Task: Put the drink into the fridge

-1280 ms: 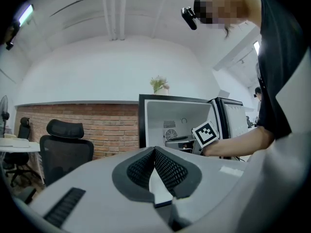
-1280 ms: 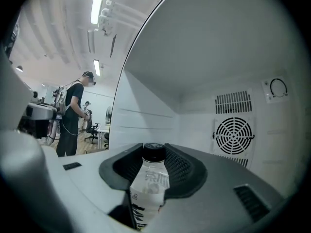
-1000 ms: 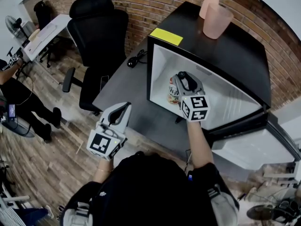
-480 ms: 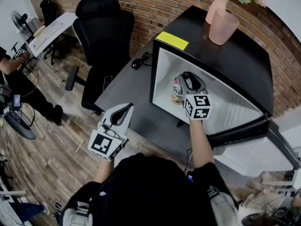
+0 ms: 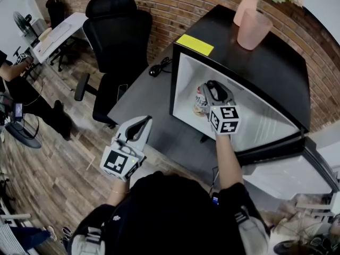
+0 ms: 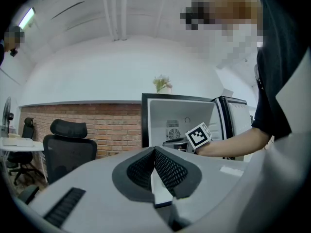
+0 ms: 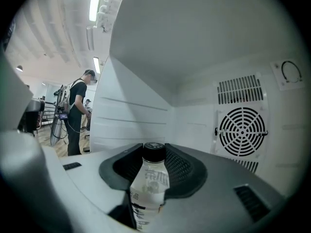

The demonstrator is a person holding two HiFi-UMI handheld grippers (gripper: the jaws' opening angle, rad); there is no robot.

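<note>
Right tool (image 7: 154,166) is clamped on the black-capped drink bottle (image 7: 148,188), and both are inside the open fridge (image 5: 255,62), short of its rear fan grille (image 7: 242,131). Left tool (image 6: 154,171) has its jaws pressed together and empty, outside the fridge, left of its opening.

Smooth white plastic fridge (image 5: 186,86) interior; translucent plastic drink bottle (image 7: 148,183); rough brick wall (image 5: 186,4).
</note>
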